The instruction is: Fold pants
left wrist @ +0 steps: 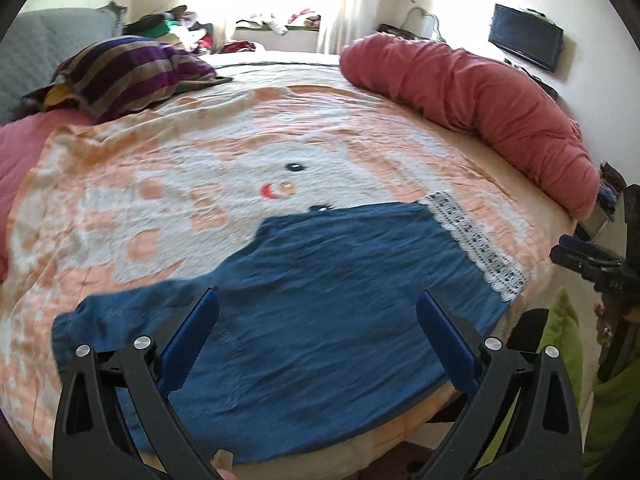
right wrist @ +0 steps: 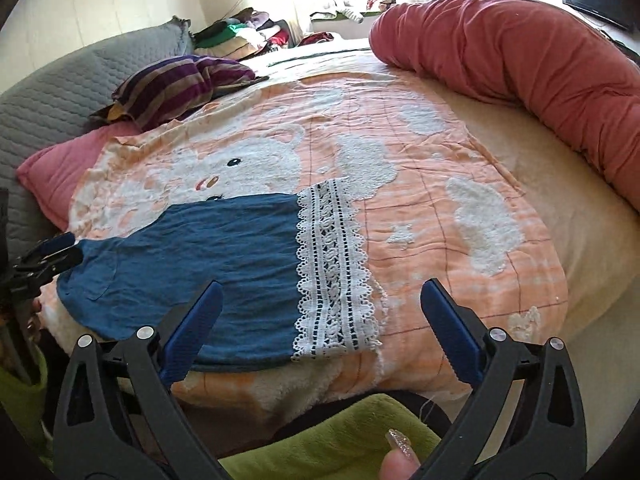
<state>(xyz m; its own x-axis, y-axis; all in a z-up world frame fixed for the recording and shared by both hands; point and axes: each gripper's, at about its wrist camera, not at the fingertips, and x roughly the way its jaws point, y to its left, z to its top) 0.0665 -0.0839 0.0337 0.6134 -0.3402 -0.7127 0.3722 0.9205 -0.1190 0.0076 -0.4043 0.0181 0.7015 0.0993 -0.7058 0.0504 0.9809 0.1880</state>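
While flat on blanket [right wrist: 420,216]: pants [right wrist: 208,264].

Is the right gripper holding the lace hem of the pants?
No, the right gripper is open above the lace hem of the blue pants, gripping nothing.

Both wrist views low at bed's near edge, facing window; share pants [left wrist: 320,300] and blanket [right wrist: 420,208].

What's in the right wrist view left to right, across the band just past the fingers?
Left gripper at the frame edge → blue pants → white lace hem → orange bear blanket → red rolled duvet.
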